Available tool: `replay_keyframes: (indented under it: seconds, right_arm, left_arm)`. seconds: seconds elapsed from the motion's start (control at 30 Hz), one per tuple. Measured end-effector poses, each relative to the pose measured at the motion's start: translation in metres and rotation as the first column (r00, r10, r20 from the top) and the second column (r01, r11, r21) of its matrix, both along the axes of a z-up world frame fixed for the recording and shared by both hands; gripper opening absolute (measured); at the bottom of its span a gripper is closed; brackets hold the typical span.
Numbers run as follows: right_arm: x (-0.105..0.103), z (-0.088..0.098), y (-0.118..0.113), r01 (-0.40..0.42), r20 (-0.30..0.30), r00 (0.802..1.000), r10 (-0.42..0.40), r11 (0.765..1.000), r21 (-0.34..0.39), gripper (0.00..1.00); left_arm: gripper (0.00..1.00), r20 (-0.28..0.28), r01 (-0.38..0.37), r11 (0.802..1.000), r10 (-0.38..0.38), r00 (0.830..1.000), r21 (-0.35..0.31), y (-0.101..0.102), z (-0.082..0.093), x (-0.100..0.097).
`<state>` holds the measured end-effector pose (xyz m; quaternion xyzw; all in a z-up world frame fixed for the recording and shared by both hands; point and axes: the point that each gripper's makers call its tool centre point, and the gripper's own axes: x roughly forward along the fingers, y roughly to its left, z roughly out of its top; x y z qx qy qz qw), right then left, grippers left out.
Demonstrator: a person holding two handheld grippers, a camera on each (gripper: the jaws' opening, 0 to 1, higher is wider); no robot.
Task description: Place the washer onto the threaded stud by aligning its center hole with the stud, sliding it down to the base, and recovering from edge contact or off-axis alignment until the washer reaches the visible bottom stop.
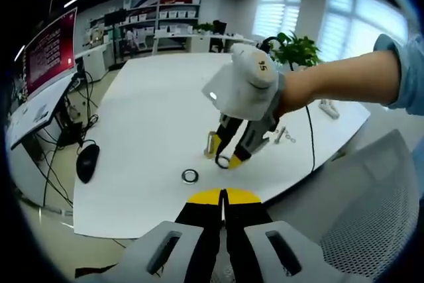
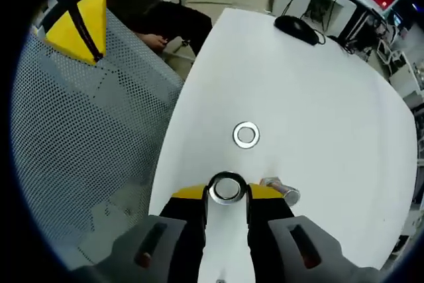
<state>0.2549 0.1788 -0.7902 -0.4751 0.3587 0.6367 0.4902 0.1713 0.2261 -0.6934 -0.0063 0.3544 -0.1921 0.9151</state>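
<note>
Left gripper view: the left gripper (image 1: 224,198) rises from the bottom edge, its black jaws with yellow tips pressed together, nothing between them. Just ahead of its tips lies the near edge of a white table (image 1: 152,111). On the table, a little ahead and left of the tips, lies a loose washer (image 1: 191,176), flat. Ahead and slightly right, the right gripper (image 1: 225,159) comes in from the right, held by a hand in a white glove (image 1: 246,81) with a bare forearm and a blue sleeve (image 1: 399,71) behind it; its tips point down to the table and clasp a held washer (image 1: 222,162) by the rim. Beyond that gripper, small metal parts (image 1: 285,136) lie on the table, too small to identify. Far left of the jaws, a black mouse (image 1: 87,162) sits near the table's edge, with a red-lit monitor (image 1: 50,51) beyond it. Right of the jaws, a grey mesh chair (image 1: 371,210). Right gripper view: the right gripper (image 2: 227,192) has its jaws set narrow, closed on the held washer (image 2: 226,187), which stands between the yellow tips. Just right of the tips, touching or nearly so, a short threaded stud (image 2: 281,191) lies on its side. Ahead of the tips, apart from them, the loose washer (image 2: 246,134) lies flat on the white table (image 2: 318,97). Far ahead, the black mouse (image 2: 296,28). Left of the jaws, the grey mesh chair (image 2: 79,130) and, upper left, the yellow tips of the left gripper (image 2: 81,26).
</note>
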Motion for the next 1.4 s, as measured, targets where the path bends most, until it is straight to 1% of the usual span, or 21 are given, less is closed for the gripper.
replay_keyframes:
  seconds: [0.1, 0.2, 0.5, 0.67, 0.73, 0.8, 0.87, 0.93, 1.0, 1.07, 1.13, 1.23, 1.4]
  right_arm:
    - [0.001, 0.003, -0.002, -0.007, 0.013, 1.0, 0.007, 1.0, -0.004, 0.23]
    - [0.009, 0.005, -0.006, -0.017, 0.057, 0.998, 0.018, 1.0, -0.021, 0.23]
    - [0.023, 0.021, -0.005, -0.009, 0.089, 0.996, 0.01, 1.0, -0.01, 0.23]
    - [0.038, 0.024, -0.002, -0.008, 0.135, 0.991, 0.009, 1.0, -0.011, 0.23]
    - [0.043, 0.022, -0.002, -0.006, 0.152, 0.988, 0.009, 1.0, -0.017, 0.23]
    - [0.049, 0.021, -0.002, -0.018, 0.188, 0.982, 0.023, 1.0, -0.025, 0.23]
    - [0.052, 0.019, -0.001, -0.028, 0.203, 0.979, 0.033, 0.999, -0.029, 0.23]
    - [0.054, 0.017, 0.001, -0.023, 0.204, 0.978, 0.028, 0.999, -0.027, 0.23]
    - [0.055, 0.016, 0.003, -0.031, 0.218, 0.975, 0.035, 0.999, -0.023, 0.23]
    - [0.055, 0.013, 0.004, -0.037, 0.213, 0.976, 0.044, 0.999, -0.035, 0.23]
    - [0.056, 0.012, 0.004, -0.051, 0.223, 0.973, 0.059, 0.998, -0.042, 0.23]
    - [0.057, 0.009, 0.007, -0.045, 0.21, 0.976, 0.053, 0.998, -0.043, 0.23]
    - [0.058, -0.001, 0.006, -0.052, 0.194, 0.979, 0.065, 0.996, -0.068, 0.23]
  left_arm:
    - [0.0, -0.002, 0.0, 1.0, 0.0, 1.0, 0.001, 0.0, 0.0, 0.0]
    - [0.0, 0.001, -0.001, 1.0, 0.001, 1.0, 0.0, 0.0, 0.0, 0.0]
    - [0.0, -0.001, -0.005, 1.0, 0.005, 1.0, -0.001, 0.001, 0.0, 0.0]
    - [0.0, 0.0, -0.007, 1.0, 0.007, 1.0, -0.002, 0.001, 0.0, 0.0]
    - [0.0, -0.001, -0.008, 1.0, 0.008, 1.0, 0.0, 0.001, 0.0, 0.0]
    - [0.0, 0.001, -0.01, 1.0, 0.01, 1.0, -0.001, 0.001, 0.0, 0.0]
    - [0.0, 0.001, -0.01, 1.0, 0.01, 1.0, 0.0, 0.001, 0.0, 0.0]
    - [0.0, 0.002, -0.009, 1.0, 0.01, 1.0, -0.003, 0.001, 0.0, 0.001]
    - [0.0, 0.008, -0.009, 1.0, 0.009, 1.0, -0.008, 0.0, 0.002, 0.001]
    - [0.0, 0.006, -0.014, 1.0, 0.014, 1.0, -0.011, 0.001, 0.001, 0.001]
    - [0.0, 0.006, -0.012, 1.0, 0.012, 1.0, -0.009, 0.001, 0.001, 0.001]
    - [0.0, 0.007, -0.012, 1.0, 0.012, 1.0, -0.011, 0.001, 0.002, 0.001]
    - [0.0, 0.008, -0.014, 1.0, 0.014, 1.0, -0.012, 0.001, 0.002, 0.001]
